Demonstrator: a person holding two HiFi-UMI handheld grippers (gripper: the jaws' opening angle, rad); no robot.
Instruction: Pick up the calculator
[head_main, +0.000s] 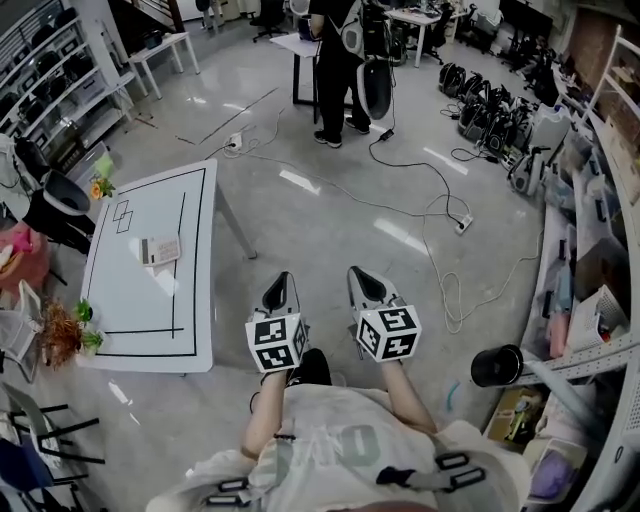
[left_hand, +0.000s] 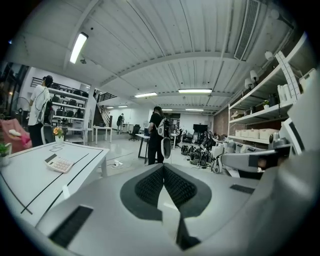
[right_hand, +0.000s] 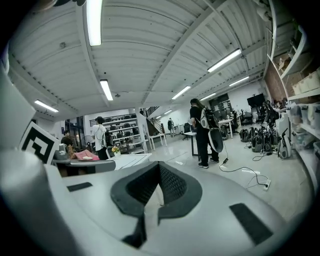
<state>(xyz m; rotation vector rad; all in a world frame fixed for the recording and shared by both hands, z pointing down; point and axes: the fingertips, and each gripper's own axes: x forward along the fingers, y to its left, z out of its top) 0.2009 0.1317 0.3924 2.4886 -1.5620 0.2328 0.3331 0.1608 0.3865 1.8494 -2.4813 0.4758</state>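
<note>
Head view: calculator (head_main: 160, 249), judged light, rigid, thin, is best pinched across its edges; left gripper (head_main: 283, 276) and right gripper (head_main: 355, 271) are closed, empty.

Quick count: one white rectangular table (head_main: 150, 300) with black lines, and one pale flat calculator (head_main: 160, 249). Two small plants: an orange-flowered plant (head_main: 100, 187) and a brownish-green plant (head_main: 65, 335). Two white floor power strips, the left strip (head_main: 234, 141) and the right strip (head_main: 463, 224). One black round bin (head_main: 497, 366). Two grey marker-cube grippers, the left gripper (head_main: 283, 278) and the right gripper (head_main: 358, 272). One standing person in black (head_main: 335, 60).
</note>
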